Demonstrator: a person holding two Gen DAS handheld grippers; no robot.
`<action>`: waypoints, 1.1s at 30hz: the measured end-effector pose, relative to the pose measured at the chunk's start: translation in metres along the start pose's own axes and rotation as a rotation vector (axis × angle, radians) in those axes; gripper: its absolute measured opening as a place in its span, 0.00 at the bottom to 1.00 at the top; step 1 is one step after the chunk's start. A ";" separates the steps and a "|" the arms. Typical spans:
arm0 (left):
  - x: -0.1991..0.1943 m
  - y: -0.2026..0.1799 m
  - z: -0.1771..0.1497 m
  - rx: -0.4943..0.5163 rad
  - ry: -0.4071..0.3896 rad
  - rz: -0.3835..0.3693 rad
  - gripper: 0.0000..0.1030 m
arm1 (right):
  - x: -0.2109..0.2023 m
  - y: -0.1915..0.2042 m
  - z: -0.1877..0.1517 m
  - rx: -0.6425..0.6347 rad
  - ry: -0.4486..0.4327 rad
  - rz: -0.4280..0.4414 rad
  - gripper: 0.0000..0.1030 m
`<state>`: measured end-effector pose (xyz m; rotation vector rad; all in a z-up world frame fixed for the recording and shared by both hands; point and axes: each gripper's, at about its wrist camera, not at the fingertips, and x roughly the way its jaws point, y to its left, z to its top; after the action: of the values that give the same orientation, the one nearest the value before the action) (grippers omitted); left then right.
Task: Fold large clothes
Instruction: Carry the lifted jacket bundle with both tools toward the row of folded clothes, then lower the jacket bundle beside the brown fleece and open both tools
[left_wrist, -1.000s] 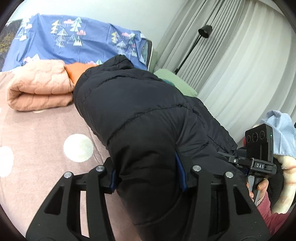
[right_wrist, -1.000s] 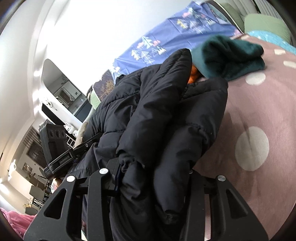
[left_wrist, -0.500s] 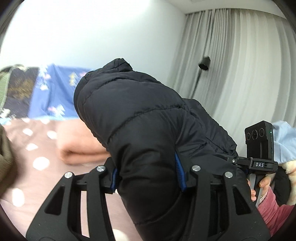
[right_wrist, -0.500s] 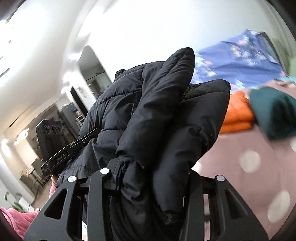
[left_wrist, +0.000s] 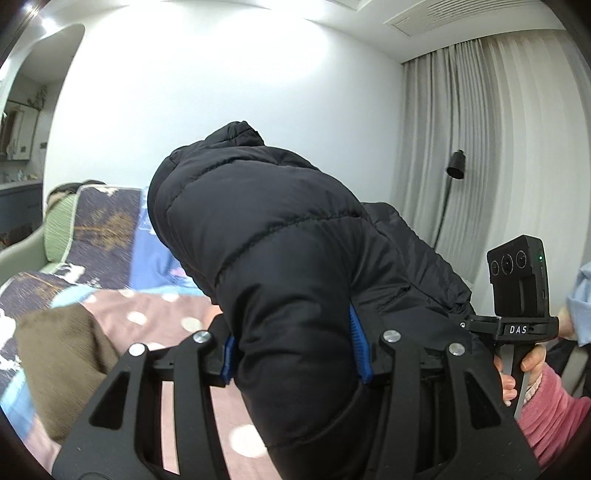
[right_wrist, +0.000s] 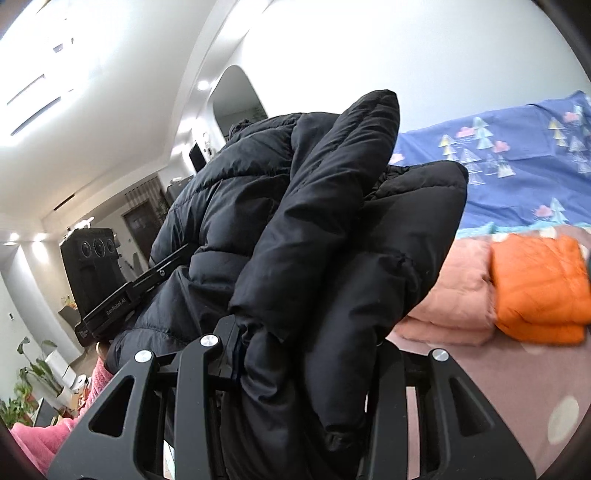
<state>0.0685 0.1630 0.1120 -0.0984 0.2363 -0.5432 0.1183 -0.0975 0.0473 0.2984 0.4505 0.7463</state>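
Note:
A large black puffer jacket (left_wrist: 280, 258) is held up in the air between both grippers. My left gripper (left_wrist: 293, 354) is shut on a thick bunch of it, blue pads pressing each side. My right gripper (right_wrist: 306, 354) is shut on another bunched part of the same jacket (right_wrist: 332, 240), which stands up in folds and hides its fingertips. The right gripper's camera block (left_wrist: 517, 280) shows at the right of the left wrist view, the left one's block (right_wrist: 92, 269) at the left of the right wrist view.
Below lies a bed with a pink dotted cover (left_wrist: 147, 317). A brown folded garment (left_wrist: 62, 362) lies at the left. A peach quilt (right_wrist: 454, 291) and an orange folded jacket (right_wrist: 539, 288) lie by a blue patterned headboard cover (right_wrist: 498, 177). Curtains and a floor lamp (left_wrist: 456, 170) stand at the right.
Both grippers have lifted and tilted upward with the jacket still gripped; the bed has dropped low in both views, and walls and ceiling now fill the upper part.

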 end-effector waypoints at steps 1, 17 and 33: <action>0.001 0.007 0.003 0.001 -0.003 0.010 0.47 | 0.011 0.000 0.005 0.001 0.005 0.010 0.37; 0.090 0.174 0.018 -0.081 0.013 0.145 0.47 | 0.211 -0.072 0.072 0.006 0.114 0.052 0.37; 0.201 0.281 -0.051 -0.157 0.155 0.292 0.47 | 0.357 -0.134 0.043 0.061 0.229 -0.054 0.36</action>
<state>0.3629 0.2959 -0.0205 -0.1712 0.4370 -0.2407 0.4479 0.0573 -0.0734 0.2576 0.6969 0.7175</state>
